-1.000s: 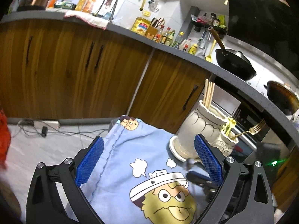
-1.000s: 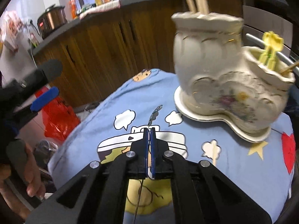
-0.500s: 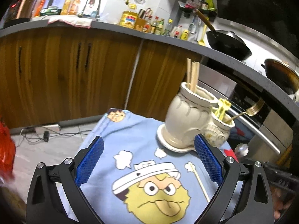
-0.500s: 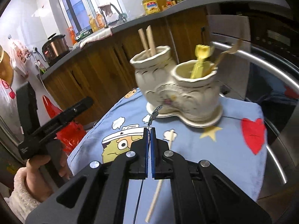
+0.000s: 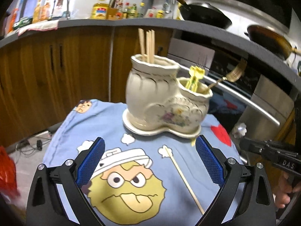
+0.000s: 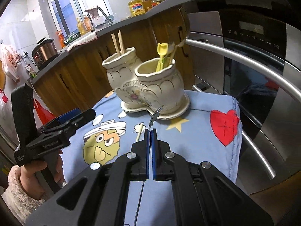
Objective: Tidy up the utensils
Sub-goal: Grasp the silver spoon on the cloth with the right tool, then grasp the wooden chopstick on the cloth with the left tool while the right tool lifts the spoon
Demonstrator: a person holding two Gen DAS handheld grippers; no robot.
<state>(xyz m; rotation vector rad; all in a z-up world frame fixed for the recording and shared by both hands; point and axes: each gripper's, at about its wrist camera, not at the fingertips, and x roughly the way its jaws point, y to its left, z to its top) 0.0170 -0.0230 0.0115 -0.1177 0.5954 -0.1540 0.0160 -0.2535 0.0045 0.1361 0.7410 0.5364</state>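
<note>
Above the blue cloth (image 6: pixel 197 131), right tool (image 6: pixel 150 131) clenches a metal utensil (image 6: pixel 155 114); left tool (image 5: pixel 149 158) released

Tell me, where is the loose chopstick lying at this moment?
The loose chopstick lies flat on the blue cartoon cloth, in front of the ceramic utensil holder. In the left wrist view it lies between the open left gripper fingers, nearer the right one.

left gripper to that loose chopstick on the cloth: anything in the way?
Nothing visible. The left gripper is open above the cloth, and the chopstick lies bare between its fingers, nearer the right one. The ceramic holder stands beyond it.
</note>
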